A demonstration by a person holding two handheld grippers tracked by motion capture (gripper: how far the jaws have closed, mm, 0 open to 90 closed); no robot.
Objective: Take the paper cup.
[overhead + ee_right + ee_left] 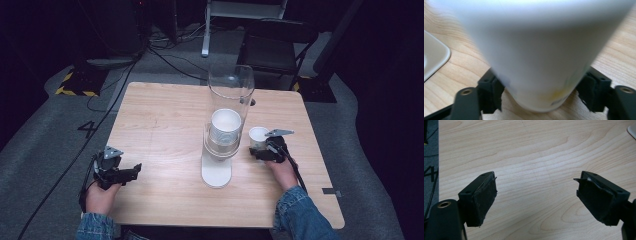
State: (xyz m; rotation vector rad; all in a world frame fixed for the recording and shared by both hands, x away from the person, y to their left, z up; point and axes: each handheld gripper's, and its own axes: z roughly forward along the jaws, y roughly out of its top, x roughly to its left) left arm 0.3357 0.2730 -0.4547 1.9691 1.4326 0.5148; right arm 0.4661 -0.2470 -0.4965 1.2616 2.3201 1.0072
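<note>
A small white paper cup (258,135) stands upright on the wooden table (165,120), just right of a clear tube dispenser (231,92). The tube holds a stack of white cups (225,129) above a white base (216,174). My right gripper (260,148) reaches the cup from the near side. In the right gripper view the cup (534,50) sits between the two jaws of my right gripper (540,96) near its bottom, with a small gap at the pads. My left gripper (134,171) rests at the front left; in its own view my left gripper (536,195) stands wide open over bare wood.
A corner of the white base (434,57) lies left of the cup in the right gripper view. Behind the table stand a dark chair (277,47) and a white stand leg (205,30). Cables (100,107) run over the grey floor at left.
</note>
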